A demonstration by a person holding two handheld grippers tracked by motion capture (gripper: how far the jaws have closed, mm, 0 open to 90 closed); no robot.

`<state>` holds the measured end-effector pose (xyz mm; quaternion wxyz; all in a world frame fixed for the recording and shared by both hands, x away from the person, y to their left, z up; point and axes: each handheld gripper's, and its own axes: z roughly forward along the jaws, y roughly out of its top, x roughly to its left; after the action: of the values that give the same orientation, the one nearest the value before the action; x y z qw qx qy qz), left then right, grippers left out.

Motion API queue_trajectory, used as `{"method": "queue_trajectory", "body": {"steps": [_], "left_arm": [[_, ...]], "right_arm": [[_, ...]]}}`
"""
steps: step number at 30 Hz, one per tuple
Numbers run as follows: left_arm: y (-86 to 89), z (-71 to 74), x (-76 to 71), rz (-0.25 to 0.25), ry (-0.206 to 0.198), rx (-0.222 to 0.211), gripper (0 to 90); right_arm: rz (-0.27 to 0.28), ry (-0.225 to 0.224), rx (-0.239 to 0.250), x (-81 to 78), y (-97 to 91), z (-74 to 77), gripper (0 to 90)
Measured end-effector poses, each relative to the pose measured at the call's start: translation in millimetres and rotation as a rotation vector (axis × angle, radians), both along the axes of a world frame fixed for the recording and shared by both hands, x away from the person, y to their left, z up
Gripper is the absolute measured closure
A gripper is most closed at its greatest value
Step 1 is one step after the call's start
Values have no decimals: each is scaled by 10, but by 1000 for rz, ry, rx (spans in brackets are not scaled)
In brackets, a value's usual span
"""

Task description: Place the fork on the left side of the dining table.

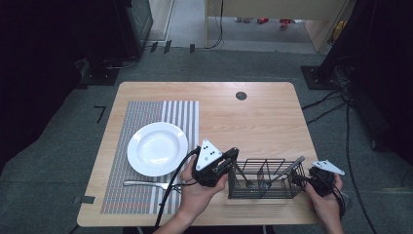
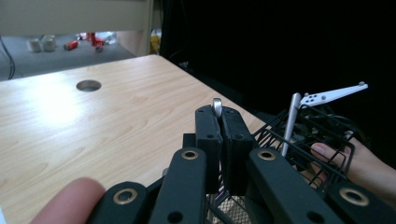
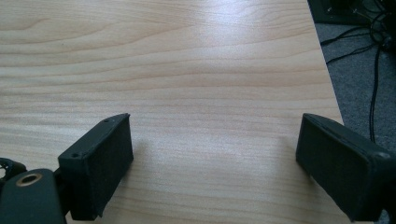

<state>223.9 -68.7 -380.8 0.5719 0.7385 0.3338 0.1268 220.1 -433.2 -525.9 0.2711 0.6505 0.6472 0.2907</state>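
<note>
Left gripper view looks along the left gripper (image 2: pixel 219 122), whose two black jaws are pressed together on the thin metal handle (image 2: pixel 217 107) of a utensil; the rounded end of that handle pokes up just above the jaw tips. Which kind of utensil it is cannot be told, since its lower end is hidden. It stands in the black wire caddy (image 2: pixel 299 140), which sits just right of the jaws in that view, and a second metal handle (image 2: pixel 292 122) leans up out of the caddy farther along. From the high view, the left gripper (image 1: pixel 233 157) reaches into the left end of the caddy (image 1: pixel 265 179), which lies along the near edge of the table (image 1: pixel 253 117), toward its near right corner. At the caddy's right end the right gripper (image 1: pixel 306 178) is held in the person's other hand; the right gripper view shows its jaws (image 3: pixel 212 163) standing wide apart over bare wood with nothing between them. Left of the caddy, a fork (image 1: pixel 146 184) lies on a striped placemat (image 1: pixel 146 117) near the near edge, with a white plate (image 1: pixel 157 148) just beyond it on the same mat.
</note>
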Motion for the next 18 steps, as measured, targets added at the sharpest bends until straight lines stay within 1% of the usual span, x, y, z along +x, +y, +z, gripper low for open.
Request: {"method": "queue_trajectory", "body": {"steps": [2,3,6,7,8,10,12,13,14,15,18], "left_arm": [[12,13,-6,-6,-12,-20,888],[19,19,-8,-9,-14,-25,889],[57,51,-8,-33,-18,-63,889],[57,51,-8,-33,-18,-63,889],[69,79,-24,-31,-36,-65,889],[79,105,-33,-33,-38,-69,889],[101,152,-35,-40,-30,-76,889],[101,152,-35,-40,-30,-76,889],[117,194,-40,-47,-27,-86,890],[117,194,-40,-47,-27,-86,890],[144,257,-55,-64,-26,-104,889]], "right_arm": [[0,0,0,0,0,0,108],[0,0,0,0,0,0,108],[0,0,0,0,0,0,108],[0,0,0,0,0,0,108],[0,0,0,0,0,0,108],[0,0,0,0,0,0,108],[0,0,0,0,0,0,108],[0,0,0,0,0,0,108],[0,0,0,0,0,0,108],[0,0,0,0,0,0,108],[0,0,0,0,0,0,108]]}}
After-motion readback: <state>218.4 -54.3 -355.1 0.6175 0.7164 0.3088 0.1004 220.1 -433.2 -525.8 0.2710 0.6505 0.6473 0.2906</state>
